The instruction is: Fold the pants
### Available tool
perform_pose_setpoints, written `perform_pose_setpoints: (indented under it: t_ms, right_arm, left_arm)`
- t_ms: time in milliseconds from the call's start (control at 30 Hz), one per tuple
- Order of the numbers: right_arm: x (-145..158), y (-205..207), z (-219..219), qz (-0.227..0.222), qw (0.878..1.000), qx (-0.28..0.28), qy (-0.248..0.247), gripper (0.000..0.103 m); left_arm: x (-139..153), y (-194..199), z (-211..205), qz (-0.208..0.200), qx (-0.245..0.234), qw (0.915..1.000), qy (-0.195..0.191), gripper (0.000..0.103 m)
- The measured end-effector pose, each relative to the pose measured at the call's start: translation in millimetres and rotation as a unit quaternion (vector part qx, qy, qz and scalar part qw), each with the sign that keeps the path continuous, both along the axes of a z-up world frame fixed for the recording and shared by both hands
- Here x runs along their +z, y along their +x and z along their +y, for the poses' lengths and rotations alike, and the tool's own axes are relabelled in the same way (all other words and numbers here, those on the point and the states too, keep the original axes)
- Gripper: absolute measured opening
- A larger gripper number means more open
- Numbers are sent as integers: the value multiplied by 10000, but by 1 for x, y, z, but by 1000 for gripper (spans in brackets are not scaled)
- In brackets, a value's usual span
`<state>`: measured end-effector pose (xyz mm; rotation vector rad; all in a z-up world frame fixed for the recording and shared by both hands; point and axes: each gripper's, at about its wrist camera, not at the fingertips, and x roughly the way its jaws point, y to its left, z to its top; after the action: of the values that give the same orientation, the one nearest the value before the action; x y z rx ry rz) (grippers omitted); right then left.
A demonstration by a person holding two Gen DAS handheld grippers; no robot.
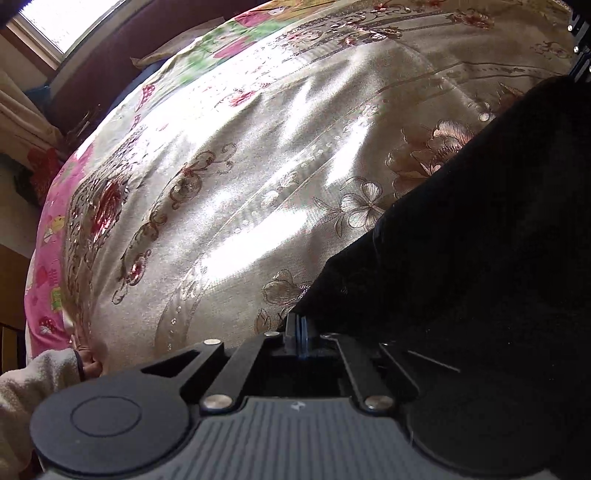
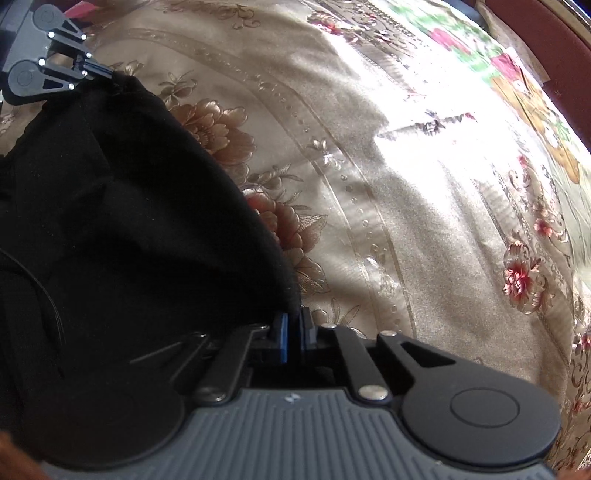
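Two tongs pinch the black pants [image 2: 129, 206]: the left tongs [image 1: 298, 326] hold one edge and the right tongs [image 2: 295, 328] hold another, both closed tight on cloth. Between them the pants sag over the flowery bed [image 1: 221, 166]. Folding has only begun, I think; no neat fold shows yet

A shiny beige bedspread [image 1: 236, 177] with brown and red flower patterns fills most of both views, bright with sunlight across its middle. Under it, a pink sheet [image 1: 46, 258] with small cartoon prints shows along the left edge of the left wrist view. At the upper left a window [image 1: 62, 18] glows white, with a dark red headboard [image 1: 110, 55] below it.
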<state>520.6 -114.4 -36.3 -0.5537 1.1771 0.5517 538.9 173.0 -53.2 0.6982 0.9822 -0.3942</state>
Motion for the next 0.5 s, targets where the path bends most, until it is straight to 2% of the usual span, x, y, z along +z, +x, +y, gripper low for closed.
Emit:
perform_pose_setpoints:
  t_ms: [100,167,200,233,300,367,500]
  right_arm:
    - [-5,-6,2,22,9999,123,-74,6]
    - [-13,-3,2,93,9999,23,-73,6]
    - [-17,-1,2,183,9998,7,-88,7]
    - [-20,1,2,208,9997,-9,-95,7]
    - [-26,3,2,193,9997,11,-145,10]
    - [-32,6,2,378,9990,104,-202,13]
    - [-41,9,1,489,9977,323,-335,17]
  left_arm:
    - [5,0,6,-55,-38,9999,-156,23]
    - [0,7,9,45,32,9999,-132,37]
    - [-4,9,11,43,44,9999,-84,50]
    - [-5,10,13,4,5,10000,-50,58]
    - [-6,13,18,57,-6,9999,-111,67]
    - [-6,16,22,336,-2,9991,-272,67]
    - [-10,14,26,441,-189,9982,-346,67]
